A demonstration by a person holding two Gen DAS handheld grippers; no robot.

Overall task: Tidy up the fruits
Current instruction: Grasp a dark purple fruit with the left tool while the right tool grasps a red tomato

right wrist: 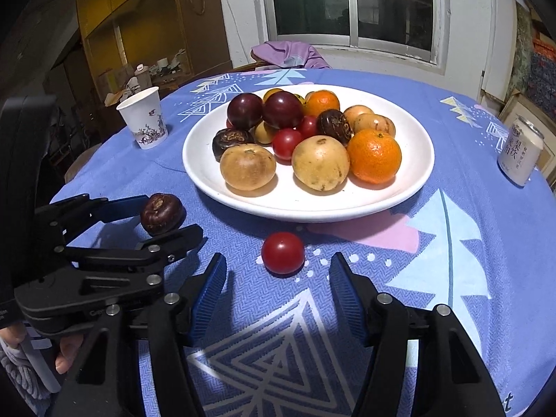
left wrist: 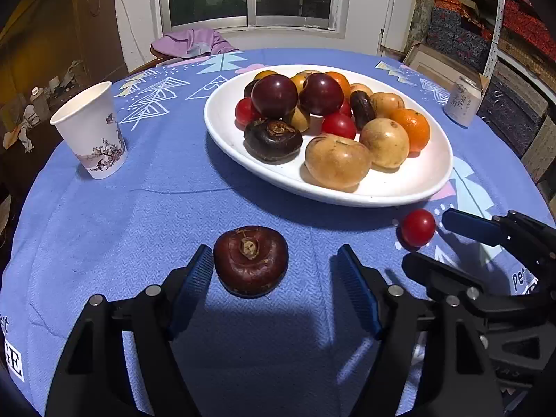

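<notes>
The left hand-held gripper (left wrist: 274, 271) gaped around a water chestnut (left wrist: 251, 260), the right hand-held gripper (right wrist: 278, 278) gaped behind a cherry tomato (right wrist: 283, 253), neither gripping; either round fruit could have rolled aside off-centre.

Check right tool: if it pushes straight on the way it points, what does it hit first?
Most likely the loose cherry tomato on the tablecloth, lying just past the right tool and centred between its open fingers. The white plate comes only after that. Depth is a rough read.

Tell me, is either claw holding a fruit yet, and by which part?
Nothing is held. The left claw straddles the water chestnut; the right claw flanks the cherry tomato.
</notes>
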